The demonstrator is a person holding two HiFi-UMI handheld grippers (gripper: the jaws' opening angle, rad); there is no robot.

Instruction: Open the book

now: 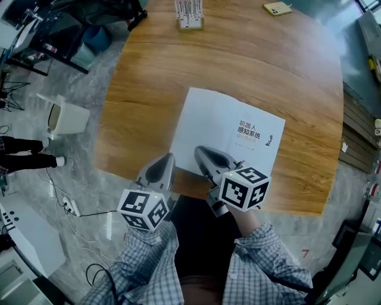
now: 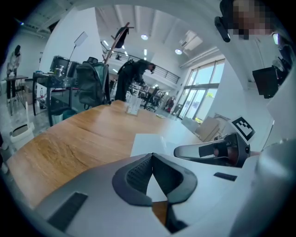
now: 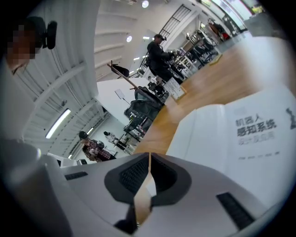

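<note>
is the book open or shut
Shut: the book lies flat on the table with its titled cover facing up and no inside pages showing.

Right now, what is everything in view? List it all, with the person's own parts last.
table: one, brown wood, middle of the head view
book: one, white, closed, flat near the table's near edge
stand: one, white, table's far edge
flat item: one, yellow, far right of the table; cannot tell what it is
bin: one, white, on the floor left of the table
power strip: one, white, on the floor with cables
left gripper: one, grey, jaws shut, by the book's near left corner
right gripper: one, grey, jaws shut, over the book's near edge
sleeves: two, checked, bottom
</note>
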